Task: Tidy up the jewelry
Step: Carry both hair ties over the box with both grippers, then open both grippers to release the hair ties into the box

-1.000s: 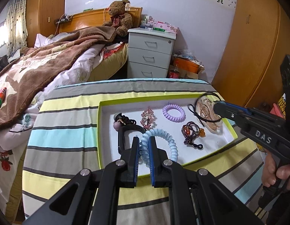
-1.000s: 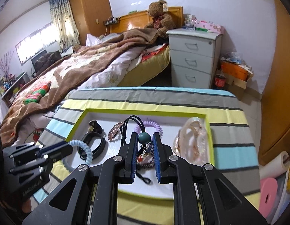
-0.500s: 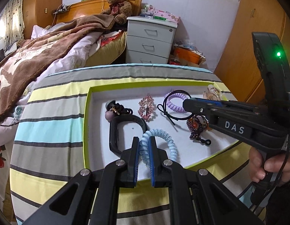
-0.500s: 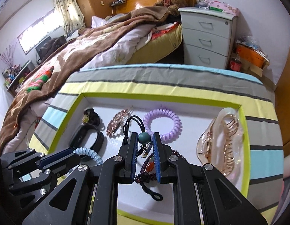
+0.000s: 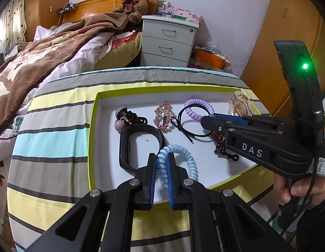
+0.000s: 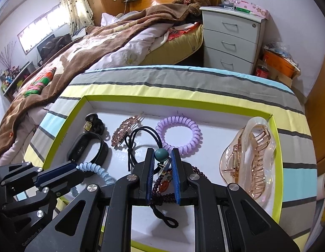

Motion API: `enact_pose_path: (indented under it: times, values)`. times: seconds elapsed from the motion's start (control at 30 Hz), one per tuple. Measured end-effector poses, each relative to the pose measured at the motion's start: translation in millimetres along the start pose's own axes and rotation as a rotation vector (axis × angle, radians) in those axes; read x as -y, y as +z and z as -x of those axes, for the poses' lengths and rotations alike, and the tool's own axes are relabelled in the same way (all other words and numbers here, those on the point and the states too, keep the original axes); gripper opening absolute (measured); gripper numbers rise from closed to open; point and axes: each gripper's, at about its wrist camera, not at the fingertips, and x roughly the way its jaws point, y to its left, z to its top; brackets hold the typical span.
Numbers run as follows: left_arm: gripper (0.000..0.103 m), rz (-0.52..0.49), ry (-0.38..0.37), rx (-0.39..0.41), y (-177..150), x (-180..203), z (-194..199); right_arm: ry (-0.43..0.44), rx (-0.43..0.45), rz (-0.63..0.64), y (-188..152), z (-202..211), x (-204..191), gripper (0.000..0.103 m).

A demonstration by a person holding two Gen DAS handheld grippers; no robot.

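A white tray with a lime rim [image 5: 93, 126] [image 6: 274, 147] lies on the striped cloth. My left gripper [image 5: 161, 157] is shut on a light blue spiral hair tie [image 5: 183, 161] [image 6: 95, 169] over the tray's near edge. My right gripper [image 6: 161, 153] [image 5: 206, 120] is shut on a black elastic hair tie with a teal bead [image 6: 161, 155] [image 5: 183, 126], held over the tray's middle. In the tray lie a black wristband [image 5: 139, 140] [image 6: 87, 149], a pink rhinestone clip [image 5: 164, 117] [image 6: 124, 130], a purple spiral tie [image 5: 199, 107] [image 6: 179, 132], a beaded bracelet [image 5: 219, 147] [image 6: 162, 185], and a clear claw clip [image 6: 250, 155].
A small black tie with beads [image 5: 124, 118] [image 6: 94, 121] sits in the tray's far left corner. Behind the table are a bed with a brown blanket [image 5: 47, 48], a white drawer unit [image 5: 168, 42] and wooden wardrobes [image 5: 288, 31].
My right gripper has carried the black elastic tie left, from the claw clip side to the tray's middle. My left gripper still holds the blue spiral tie and has moved a little closer.
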Motion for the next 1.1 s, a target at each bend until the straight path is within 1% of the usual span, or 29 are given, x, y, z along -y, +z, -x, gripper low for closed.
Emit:
enact_pose_path:
  times: [0.43, 0.53, 0.7, 0.83, 0.9, 1.0, 1.1]
  values:
    - [0.012, 0.011, -0.003, -0.004, 1.7, -0.9, -1.3, -0.018, 0.021, 0.002, -0.4, 3.3, 0.3, 0.016]
    - [0.016, 0.012, -0.007, -0.005, 1.3, -1.0, -1.4, -0.021, 0.025, 0.002, -1.4, 4.9, -1.2, 0.017]
    - [0.031, 0.010, -0.005, -0.004, 0.6, 0.8, 1.5, -0.021, 0.048, -0.001, -2.5, 12.8, -2.4, 0.019]
    - [0.036, 0.015, 0.008, 0.001, 0.2, 0.3, 5.3, -0.026, 0.069, -0.009, -3.5, 21.3, -2.0, 0.020]
    - [0.041, 0.018, 0.014, 0.005, -0.4, 0.1, 8.2, -0.023, 0.077, -0.014, -4.1, 25.3, -2.3, 0.022]
    - [0.043, 0.023, 0.016, 0.014, -1.4, -0.8, 13.7, -0.024, 0.088, -0.018, -5.9, 31.3, -4.3, 0.028]
    - [0.045, 0.020, 0.032, 0.026, -2.6, 0.5, 20.4, -0.022, 0.101, -0.023, -8.9, 38.1, -7.3, 0.028]
